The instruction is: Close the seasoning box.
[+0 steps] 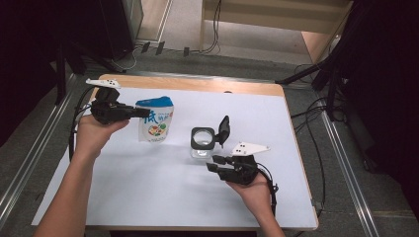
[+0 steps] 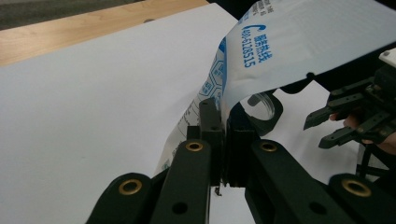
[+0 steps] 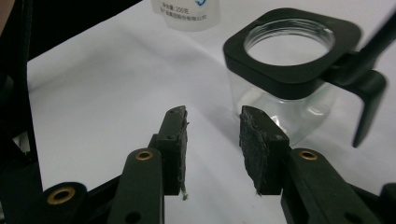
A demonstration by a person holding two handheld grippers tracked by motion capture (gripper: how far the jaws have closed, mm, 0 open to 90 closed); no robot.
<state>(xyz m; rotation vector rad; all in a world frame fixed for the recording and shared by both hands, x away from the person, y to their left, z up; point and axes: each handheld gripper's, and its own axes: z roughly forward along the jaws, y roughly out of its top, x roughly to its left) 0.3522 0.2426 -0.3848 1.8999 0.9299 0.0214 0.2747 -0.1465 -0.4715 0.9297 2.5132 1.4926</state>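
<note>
1. The pouch [image 1: 155,120] and jar [image 1: 202,143] are standing apart, leaving a passable gap of bare desk [image 1: 148,197].
2. The jar's raised lid [image 1: 224,130] is blocking its right side.
3. The near desk is lying open.

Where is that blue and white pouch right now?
In the high view the pouch stands left of centre on the table, its top pinched by the left hand-held gripper, left of the glass jar.

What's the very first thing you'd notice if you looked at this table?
The white and blue pouch stands out first, pinched at its edge by the left tool at the table's left side. Next is the clear glass jar with its black flip lid open, sitting mid-table on the white sheet. The right tool hovers just in front of the jar, jaws apart with nothing between them.
</note>
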